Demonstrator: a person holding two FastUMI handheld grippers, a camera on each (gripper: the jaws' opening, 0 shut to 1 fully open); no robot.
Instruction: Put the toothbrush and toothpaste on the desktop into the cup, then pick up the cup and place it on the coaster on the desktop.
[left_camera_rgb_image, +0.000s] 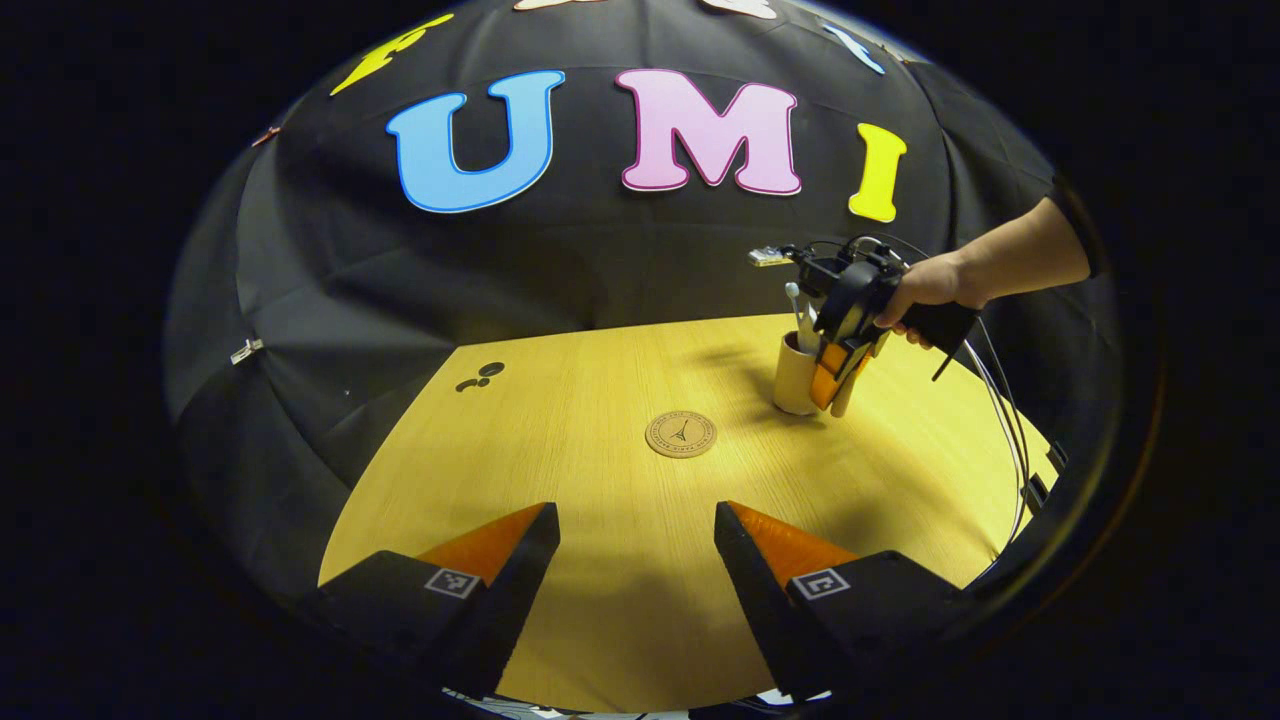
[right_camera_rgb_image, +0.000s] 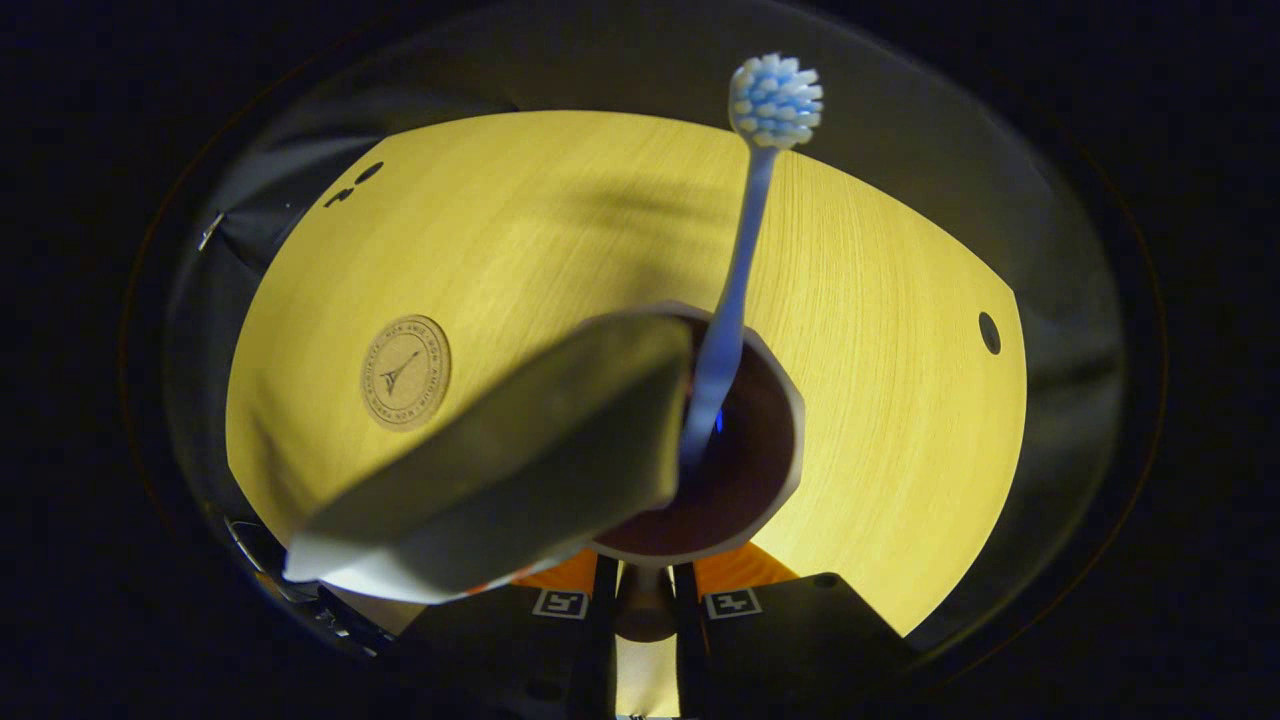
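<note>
On the wooden desktop (left_camera_rgb_image: 620, 560), the right gripper (right_camera_rgb_image: 645, 600) clamps the rim of the cup (right_camera_rgb_image: 770, 490) holding toothbrush (right_camera_rgb_image: 735, 280) and toothpaste (right_camera_rgb_image: 500, 480), beside the cork coaster (left_camera_rgb_image: 681, 434); the left gripper (left_camera_rgb_image: 635, 560) hovers wide apart.

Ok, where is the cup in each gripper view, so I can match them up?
Left gripper view: the cup stands right of centre on the far desk, with the right claw against its near side.
Right gripper view: the cup sits centre, seen from above, with the toothbrush inside.
Shared landmark: the round coaster.
</note>
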